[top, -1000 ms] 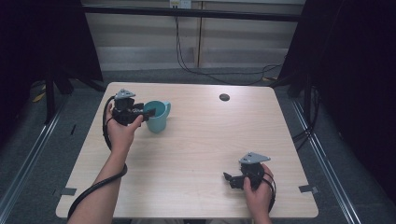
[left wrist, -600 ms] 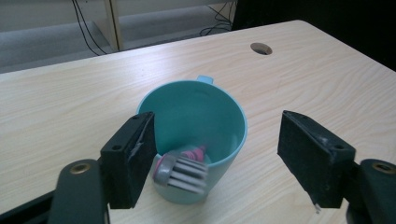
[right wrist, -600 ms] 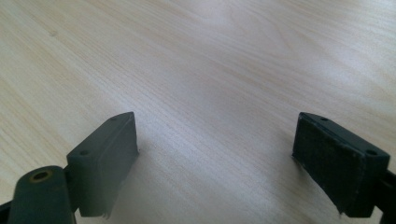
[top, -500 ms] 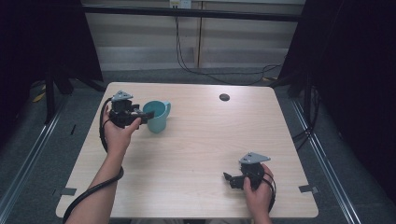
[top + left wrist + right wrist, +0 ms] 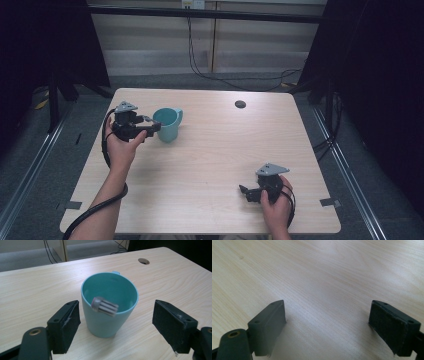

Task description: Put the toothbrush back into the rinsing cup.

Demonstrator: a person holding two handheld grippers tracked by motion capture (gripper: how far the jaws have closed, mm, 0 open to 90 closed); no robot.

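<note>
While its jaws have just been opening, left tool [image 5: 116, 322] wide, small grey ridged part [image 5: 104, 306] at teal cup [image 5: 110, 305] rim

Right hand-held gripper [image 5: 325, 327]: two black jaws rise from bottom edge, standing wide apart, nothing between them. Left jaw smooth, small screw holes on top, brass-coloured pivot at its base. Right jaw shows rough dark pad face, turned inward. Both hang just above table [image 5: 319, 277], pale wood grain running slantwise ahead of jaws. Soft shadow on wood beneath and between jaws. Bright glare patch on wood farther ahead.
</note>
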